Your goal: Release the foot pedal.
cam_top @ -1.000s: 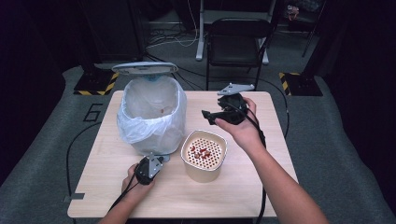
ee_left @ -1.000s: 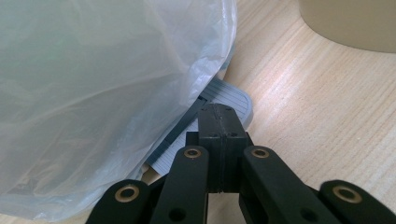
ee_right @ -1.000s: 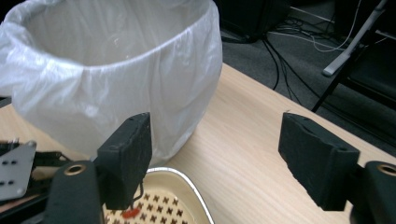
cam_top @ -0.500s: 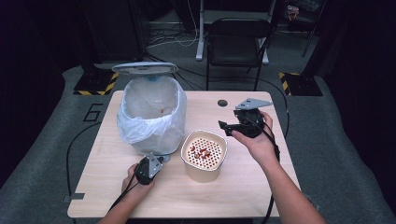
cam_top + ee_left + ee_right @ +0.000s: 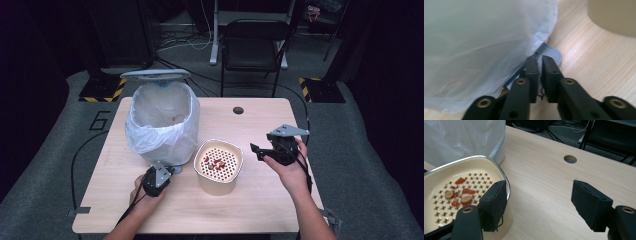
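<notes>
A pedal bin [image 5: 160, 120] lined with a white bag [image 5: 474, 50] stands at the table's left, its lid [image 5: 155, 75] up. My left gripper [image 5: 167, 171] sits at the bin's foot with its tips [image 5: 540, 61] on the grey ribbed pedal [image 5: 551, 53]. Its jaws have just been opening and stand a narrow slit apart with nothing between them. A cream bowl [image 5: 218, 182] with a perforated insert holds red and brown food scraps [image 5: 461, 195]. My right gripper [image 5: 256, 150] hovers just right of the bowl, wide open [image 5: 540, 195], one pad by the bowl's rim [image 5: 474, 157], the other over bare wood.
A round cable hole [image 5: 238, 110] lies in the tabletop behind the bowl. A black chair [image 5: 255, 45] stands beyond the far edge. Cables trail off the table's near left corner. Bare wood lies right of the bowl and along the near edge.
My right gripper has come down and to the right, from behind the bowl to its right side. The left hand, bin lid and bowl have stayed put.
</notes>
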{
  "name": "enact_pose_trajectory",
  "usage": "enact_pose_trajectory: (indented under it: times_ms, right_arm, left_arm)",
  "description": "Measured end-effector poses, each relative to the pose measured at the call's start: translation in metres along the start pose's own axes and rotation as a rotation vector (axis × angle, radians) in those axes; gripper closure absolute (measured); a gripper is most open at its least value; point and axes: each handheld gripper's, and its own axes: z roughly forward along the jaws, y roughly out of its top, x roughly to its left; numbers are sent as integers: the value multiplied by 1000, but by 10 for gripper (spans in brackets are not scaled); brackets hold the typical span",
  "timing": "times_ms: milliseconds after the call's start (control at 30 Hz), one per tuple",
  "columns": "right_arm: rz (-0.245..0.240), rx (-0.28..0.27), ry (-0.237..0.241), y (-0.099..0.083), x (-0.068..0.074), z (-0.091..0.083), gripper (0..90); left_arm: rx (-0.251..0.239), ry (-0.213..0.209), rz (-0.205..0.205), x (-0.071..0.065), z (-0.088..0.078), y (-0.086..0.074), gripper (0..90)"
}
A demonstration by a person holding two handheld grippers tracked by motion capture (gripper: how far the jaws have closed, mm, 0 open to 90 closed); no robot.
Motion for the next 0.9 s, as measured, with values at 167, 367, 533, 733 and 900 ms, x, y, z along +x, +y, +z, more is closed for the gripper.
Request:
enact_pose_trajectory:
  times_ms: [167, 367, 533, 733, 900]
  right_arm:
    - [53, 29, -7, -31, -7, 4, 287]
    - [95, 61, -20, -61, -11, 11, 287]
    - [84, 97, -30, -81, -11, 15, 284]
    - [79, 101, -35, -101, -13, 18, 279]
    - [56, 96, -49, -113, -15, 18, 278]
  left_arm:
    - [-10, -57, -28, 2, -11, 11, 647]
    - [0, -107, 19, 0, -26, 13, 478]
    - [70, -172, -23, 6, -35, 1, 407]
    - [84, -200, -78, 19, -47, -10, 378]
    - [88, -169, -117, 39, -58, -25, 372]
